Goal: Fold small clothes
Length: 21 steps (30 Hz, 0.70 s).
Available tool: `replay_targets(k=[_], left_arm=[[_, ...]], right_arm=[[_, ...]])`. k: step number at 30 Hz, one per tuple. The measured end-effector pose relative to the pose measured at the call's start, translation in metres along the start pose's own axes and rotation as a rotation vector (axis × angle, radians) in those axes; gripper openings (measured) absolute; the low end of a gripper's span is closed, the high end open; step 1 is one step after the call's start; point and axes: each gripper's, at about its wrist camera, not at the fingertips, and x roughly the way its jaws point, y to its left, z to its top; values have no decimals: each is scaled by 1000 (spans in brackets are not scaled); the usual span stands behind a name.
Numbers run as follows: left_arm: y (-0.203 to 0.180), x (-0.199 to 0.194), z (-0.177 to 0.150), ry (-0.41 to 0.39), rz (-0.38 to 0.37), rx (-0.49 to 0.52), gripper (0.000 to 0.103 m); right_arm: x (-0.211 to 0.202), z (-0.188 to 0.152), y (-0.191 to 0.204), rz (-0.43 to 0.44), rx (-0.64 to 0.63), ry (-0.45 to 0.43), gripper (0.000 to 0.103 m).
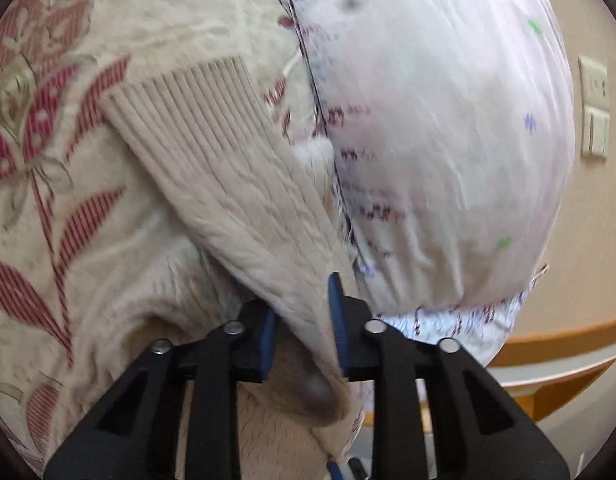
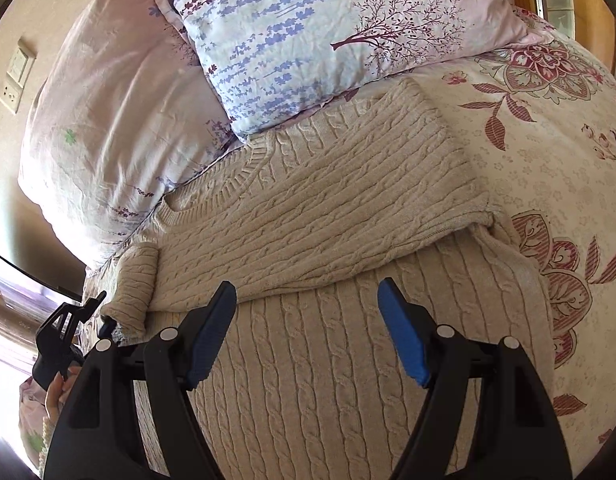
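A beige cable-knit sweater (image 2: 327, 220) lies on the floral bedspread (image 2: 547, 152), its right sleeve folded across the chest. My left gripper (image 1: 304, 320) is shut on the sweater's left sleeve (image 1: 228, 184), whose ribbed cuff points away up-left. In the right wrist view the left gripper (image 2: 68, 320) sits at the sweater's left edge by the bunched sleeve (image 2: 136, 288). My right gripper (image 2: 308, 320) is open and empty, hovering over the sweater's lower body.
Two pillows lie at the head of the bed: a pale pink one (image 2: 116, 120) and a lavender-print one (image 2: 308, 32). The pink pillow (image 1: 447, 140) is close on the left gripper's right. A wall with switches (image 1: 595, 108) and a wooden bed frame (image 1: 567, 340) lie beyond.
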Motion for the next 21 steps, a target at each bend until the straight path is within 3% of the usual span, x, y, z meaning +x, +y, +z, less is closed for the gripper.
replay_targets(k=[2, 5, 8, 11, 14, 16, 18, 21], left_arm=[[-2, -6, 5, -14, -24, 6, 8], [-40, -4, -2, -18, -72, 139, 8], [-97, 11, -32, 30, -98, 378, 8], [-146, 37, -85, 110, -77, 645, 8], [-170, 73, -154, 239, 2, 924, 9], [-164, 104, -207, 347, 120, 1133, 14], [-146, 126, -244, 437, 222, 1281, 24], [-120, 135, -275, 534, 302, 1398, 33]], right_arm=[[-2, 2, -2, 8, 2, -2, 75], [-6, 5, -6, 17, 9, -15, 75], [-12, 8, -14, 24, 24, -29, 75], [-21, 11, -26, 32, 43, -49, 75], [-31, 14, -40, 41, 71, -66, 75], [-37, 15, -50, 55, 100, -76, 75], [-43, 17, -59, 63, 128, -84, 74], [-49, 23, -65, 94, 151, -95, 72]])
